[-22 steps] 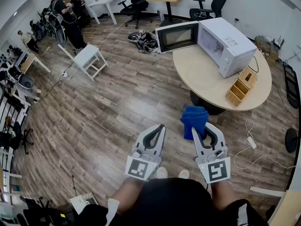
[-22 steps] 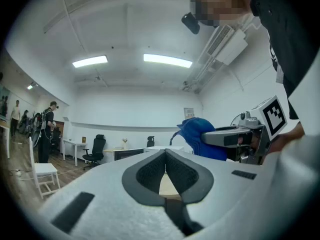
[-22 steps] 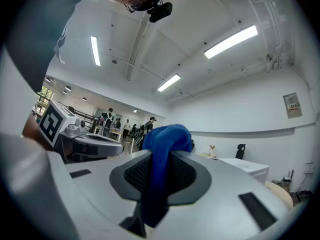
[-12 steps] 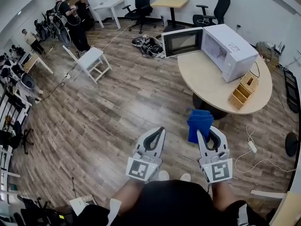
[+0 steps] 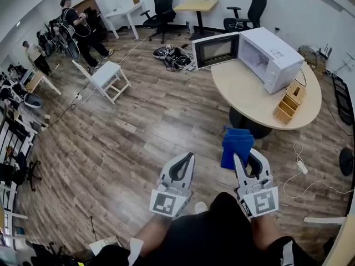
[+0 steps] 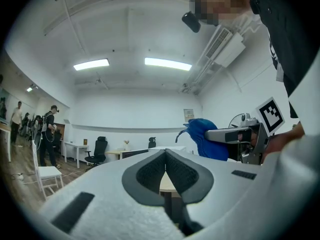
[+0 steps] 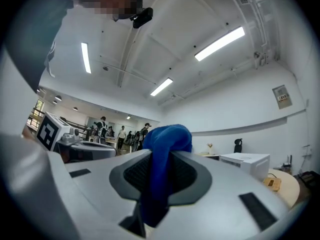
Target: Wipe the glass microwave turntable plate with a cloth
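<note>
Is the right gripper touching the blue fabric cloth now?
Touching. In the right gripper view, the right gripper clamps the blue fabric cloth between both jaws.

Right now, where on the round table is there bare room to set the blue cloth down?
On the table, the near-left half is bare, bordered by the microwave, its open door and the wooden organizer. The right rim is crowded: the organizer sits close beside the microwave.

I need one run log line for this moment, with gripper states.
left gripper: shut, empty | right gripper: shut on blue cloth | microwave: door open, on round table | wiping: not started
</note>
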Demonstrator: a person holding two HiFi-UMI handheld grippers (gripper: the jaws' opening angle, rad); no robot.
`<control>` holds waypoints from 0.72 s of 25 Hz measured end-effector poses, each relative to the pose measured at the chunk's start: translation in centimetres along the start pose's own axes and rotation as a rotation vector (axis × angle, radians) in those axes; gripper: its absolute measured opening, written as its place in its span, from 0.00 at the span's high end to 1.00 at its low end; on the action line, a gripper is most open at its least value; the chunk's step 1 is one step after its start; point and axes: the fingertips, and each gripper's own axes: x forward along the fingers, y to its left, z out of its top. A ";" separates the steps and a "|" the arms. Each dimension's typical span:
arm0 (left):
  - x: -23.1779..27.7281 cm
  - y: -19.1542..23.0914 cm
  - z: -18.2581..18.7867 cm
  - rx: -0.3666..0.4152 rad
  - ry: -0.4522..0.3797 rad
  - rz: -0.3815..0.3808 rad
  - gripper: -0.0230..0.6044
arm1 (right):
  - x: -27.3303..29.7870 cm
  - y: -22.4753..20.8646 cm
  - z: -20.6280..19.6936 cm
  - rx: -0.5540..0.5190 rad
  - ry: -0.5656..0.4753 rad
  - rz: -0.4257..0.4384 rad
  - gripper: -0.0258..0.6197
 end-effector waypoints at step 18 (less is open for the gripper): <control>9.8 7.3 0.7 0.000 -0.056 0.042 0.95 | 9.9 -6.8 -1.7 0.017 -0.004 0.012 0.84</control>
